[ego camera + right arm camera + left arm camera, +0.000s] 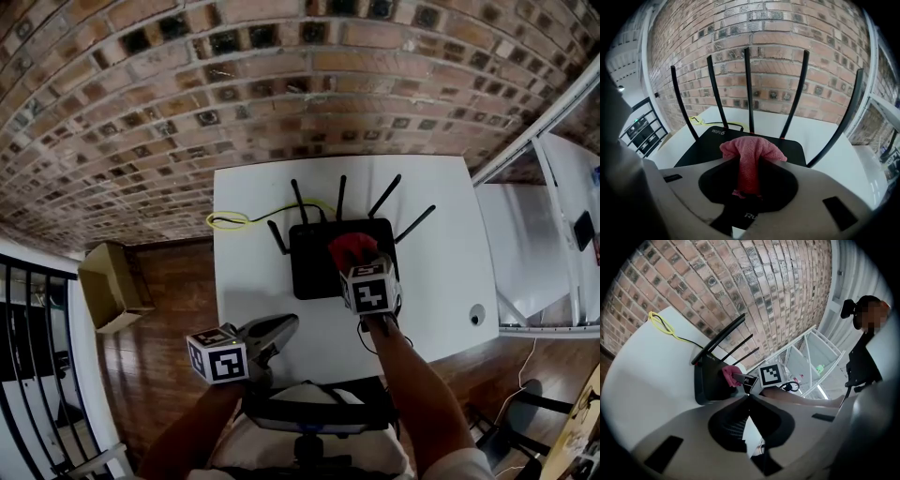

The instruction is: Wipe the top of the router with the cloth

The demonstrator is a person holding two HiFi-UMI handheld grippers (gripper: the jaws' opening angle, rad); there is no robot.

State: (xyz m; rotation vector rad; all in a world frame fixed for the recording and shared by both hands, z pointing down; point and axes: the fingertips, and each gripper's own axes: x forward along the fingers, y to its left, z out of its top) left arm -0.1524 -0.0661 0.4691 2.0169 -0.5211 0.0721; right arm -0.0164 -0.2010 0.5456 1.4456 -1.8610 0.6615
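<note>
At the middle of the white table [441, 206], toward 12 o'clock near the brick wall [187, 84], lies the black router [314, 272], its antennas [340, 199] rising along the far edge. The right gripper [354, 264] reaches over it from 6 o'clock, angled downward, and pinches a pink cloth [352, 248]. In the right gripper view the jaws of that gripper [749, 163] are clamped on a hanging fold of the cloth [750, 150], whose bunched end bulges out past the tips over the router [708, 145] top. From the head view the cloth sits on the router's right half, at about 2 o'clock from its centre. The left gripper [289, 323] hangs at 7 o'clock of the router, over the table's near edge and apart from it. Its own view shows this gripper [750, 397] with the tips pressed together and nothing between them, and it looks toward the router [710, 380] and cloth [730, 373]. A yellow cable [230, 220] loops at 10 o'clock of the router. A small round thing [477, 315] lies at 4 o'clock near the table's right edge. A cardboard box [112, 286] stands on the wooden floor at 9 o'clock, off the table.
</note>
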